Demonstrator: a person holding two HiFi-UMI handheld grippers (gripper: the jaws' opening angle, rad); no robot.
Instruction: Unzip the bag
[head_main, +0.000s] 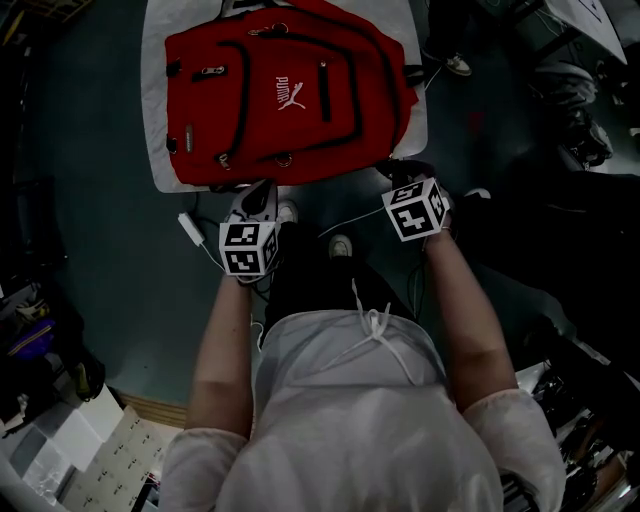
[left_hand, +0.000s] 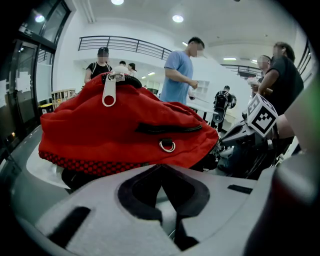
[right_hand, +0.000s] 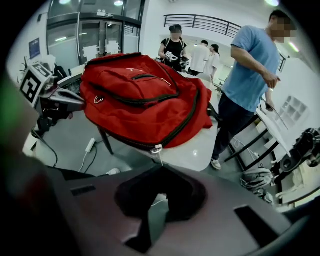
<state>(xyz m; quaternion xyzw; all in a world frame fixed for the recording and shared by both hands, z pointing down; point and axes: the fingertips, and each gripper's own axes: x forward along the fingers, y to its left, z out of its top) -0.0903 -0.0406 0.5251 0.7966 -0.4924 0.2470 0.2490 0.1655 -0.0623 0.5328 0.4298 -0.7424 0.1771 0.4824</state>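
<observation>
Left fingers and right fingers: both pairs pressed together, nothing between them. The left gripper and right gripper sit at the near edge of the table. The bag lies flat just ahead of both sets of fingertips, untouched. Every zip I can see looks closed.

Best target is the zip pull dangling off the bag's near edge, just beyond the right fingers and a touch above them.
- Spread the right fingers first, then come in so the tab sits between the pads, not the slider body.
- Pinch the tab flat and pull along the black zip track, not away from the fabric.

The silver pull is up on the crown, well beyond the left fingers, so skip it. Instead, open the left and clamp the red fabric straight ahead of its tips, near the D-ring. That braces the bag, which I'd otherwise expect to slide on the table. Slow down where the track curves.
</observation>
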